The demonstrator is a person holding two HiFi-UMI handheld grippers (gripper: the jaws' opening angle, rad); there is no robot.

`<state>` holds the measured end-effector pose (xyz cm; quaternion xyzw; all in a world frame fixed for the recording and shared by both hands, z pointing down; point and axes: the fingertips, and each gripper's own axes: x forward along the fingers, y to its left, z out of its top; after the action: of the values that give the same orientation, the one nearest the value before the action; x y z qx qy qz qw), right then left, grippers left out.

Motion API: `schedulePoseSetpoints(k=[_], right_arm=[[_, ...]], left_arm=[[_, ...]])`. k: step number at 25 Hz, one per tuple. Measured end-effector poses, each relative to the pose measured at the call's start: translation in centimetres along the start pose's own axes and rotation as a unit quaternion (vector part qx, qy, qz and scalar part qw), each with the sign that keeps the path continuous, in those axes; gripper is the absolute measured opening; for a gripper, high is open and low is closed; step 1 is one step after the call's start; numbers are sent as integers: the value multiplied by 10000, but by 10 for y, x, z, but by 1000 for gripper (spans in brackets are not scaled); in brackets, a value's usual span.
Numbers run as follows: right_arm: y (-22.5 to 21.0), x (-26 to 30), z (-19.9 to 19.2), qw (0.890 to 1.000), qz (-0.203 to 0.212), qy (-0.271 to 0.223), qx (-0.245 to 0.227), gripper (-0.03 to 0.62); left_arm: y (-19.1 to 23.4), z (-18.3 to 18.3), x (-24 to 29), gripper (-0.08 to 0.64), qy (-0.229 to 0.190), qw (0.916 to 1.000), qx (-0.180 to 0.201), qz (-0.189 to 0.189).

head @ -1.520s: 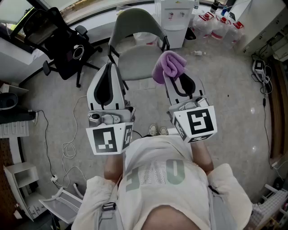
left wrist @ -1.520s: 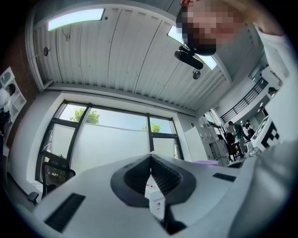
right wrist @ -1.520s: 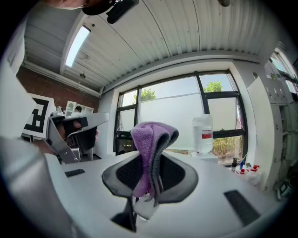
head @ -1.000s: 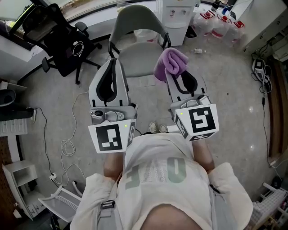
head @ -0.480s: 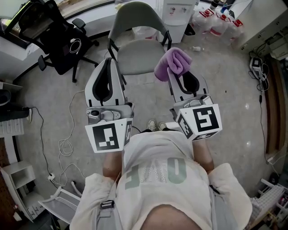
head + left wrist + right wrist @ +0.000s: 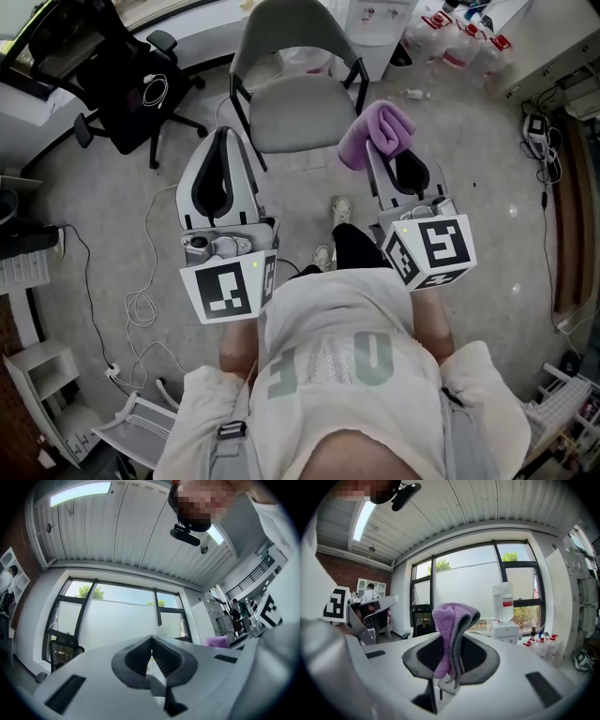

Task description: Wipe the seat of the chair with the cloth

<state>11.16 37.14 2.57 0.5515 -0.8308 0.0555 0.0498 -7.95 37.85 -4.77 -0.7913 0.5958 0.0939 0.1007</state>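
A: Entry one, right tool (image 6: 451,641)?
B: Was clamped on the cloth (image 6: 452,616), held right of the chair (image 6: 298,112), off the seat.
A: Left tool (image 6: 151,640)?
B: Jaws together, nothing between; stood left of the seat.
A: Hazard?
B: Cloth was pinched by one fold; dragging might pull it free.

head view steeply down over person (image 6: 328,370); gripper views tilted up; all share cloth (image 6: 377,131).
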Motion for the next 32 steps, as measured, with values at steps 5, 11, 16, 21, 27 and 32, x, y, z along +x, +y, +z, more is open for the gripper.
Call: schedulePoseSetpoints(k=[5, 11, 16, 21, 27, 32], right_arm=[[-10, 43, 9, 9992, 158, 116, -348, 88], [-43, 121, -7, 9980, 431, 382, -259, 89], [-69, 223, -3, 9950, 855, 489, -175, 89], [-94, 321, 15, 9911, 1209, 542, -120, 89], [-123, 397, 22, 9888, 1348, 635, 27, 89], [-130, 422, 14, 9875, 1364, 767, 196, 89]], left_arm=[[18, -15, 41, 14, -61, 10000, -24, 64], [32, -46, 109, 14, -54, 9998, 75, 186], [63, -73, 185, 14, 114, 9982, 365, 467], [96, -88, 266, 14, 188, 9954, 526, 777], [127, -105, 333, 14, 384, 9928, 631, 944], [141, -124, 361, 14, 493, 9936, 529, 868]])
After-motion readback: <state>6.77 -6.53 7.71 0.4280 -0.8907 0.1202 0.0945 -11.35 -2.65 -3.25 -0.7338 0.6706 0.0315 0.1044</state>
